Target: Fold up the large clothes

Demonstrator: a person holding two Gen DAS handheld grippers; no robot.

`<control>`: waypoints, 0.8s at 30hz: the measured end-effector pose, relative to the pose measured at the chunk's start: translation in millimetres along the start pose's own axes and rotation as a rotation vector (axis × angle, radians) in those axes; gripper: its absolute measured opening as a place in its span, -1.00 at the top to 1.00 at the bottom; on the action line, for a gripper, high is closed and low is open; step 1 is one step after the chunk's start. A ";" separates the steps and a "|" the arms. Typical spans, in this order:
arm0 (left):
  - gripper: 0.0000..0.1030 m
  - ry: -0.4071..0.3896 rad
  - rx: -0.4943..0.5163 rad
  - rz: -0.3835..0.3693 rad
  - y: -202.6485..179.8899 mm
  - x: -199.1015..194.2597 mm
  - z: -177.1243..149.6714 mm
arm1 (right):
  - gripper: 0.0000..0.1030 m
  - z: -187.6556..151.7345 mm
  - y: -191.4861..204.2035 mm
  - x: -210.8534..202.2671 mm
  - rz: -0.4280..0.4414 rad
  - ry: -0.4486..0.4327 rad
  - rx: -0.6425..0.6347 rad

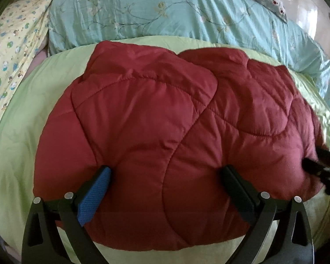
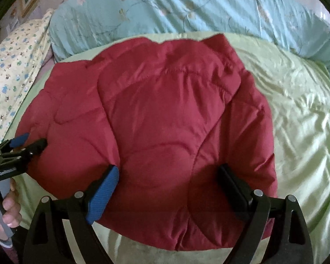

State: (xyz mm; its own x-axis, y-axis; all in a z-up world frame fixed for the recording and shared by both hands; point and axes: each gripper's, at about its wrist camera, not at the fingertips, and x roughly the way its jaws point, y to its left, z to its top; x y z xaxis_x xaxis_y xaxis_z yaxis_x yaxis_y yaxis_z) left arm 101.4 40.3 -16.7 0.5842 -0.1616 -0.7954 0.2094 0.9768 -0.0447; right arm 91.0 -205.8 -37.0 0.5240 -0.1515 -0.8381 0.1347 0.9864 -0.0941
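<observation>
A dark red quilted jacket (image 1: 165, 121) lies folded on a pale green bed cover (image 1: 15, 143), its two halves overlapping. The left hand-held gripper (image 1: 167, 171) hangs over the jacket's near left part with fingers spread wide, holding nothing. The right hand-held gripper (image 2: 168, 169) does likewise over the near right part. A turquoise floral quilt (image 1: 165, 15) lies beyond, a yellow patterned cloth (image 1: 13, 48) far left.

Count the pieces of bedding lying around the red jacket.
3: the green sheet under the jacket, the blue floral quilt behind it, the yellow printed cloth at left. More may be hidden.
</observation>
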 end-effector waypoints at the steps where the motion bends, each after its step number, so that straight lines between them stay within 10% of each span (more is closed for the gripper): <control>1: -0.94 -0.005 -0.005 -0.007 0.8 -4.9 0.8 | -0.78 -0.2 0.7 2.1 -0.004 0.004 -0.003; 24: -0.97 -0.001 0.019 0.048 0.2 6.6 -2.1 | -0.81 -2.7 3.1 3.9 -0.018 0.004 -0.012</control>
State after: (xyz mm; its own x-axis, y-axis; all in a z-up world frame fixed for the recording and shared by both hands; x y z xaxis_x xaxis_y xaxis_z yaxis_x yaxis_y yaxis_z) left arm 103.6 39.8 -23.2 0.5950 -0.1150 -0.7955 0.1963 0.9805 0.0050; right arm 91.2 -203.1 -42.1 0.5179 -0.1686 -0.8387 0.1337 0.9843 -0.1153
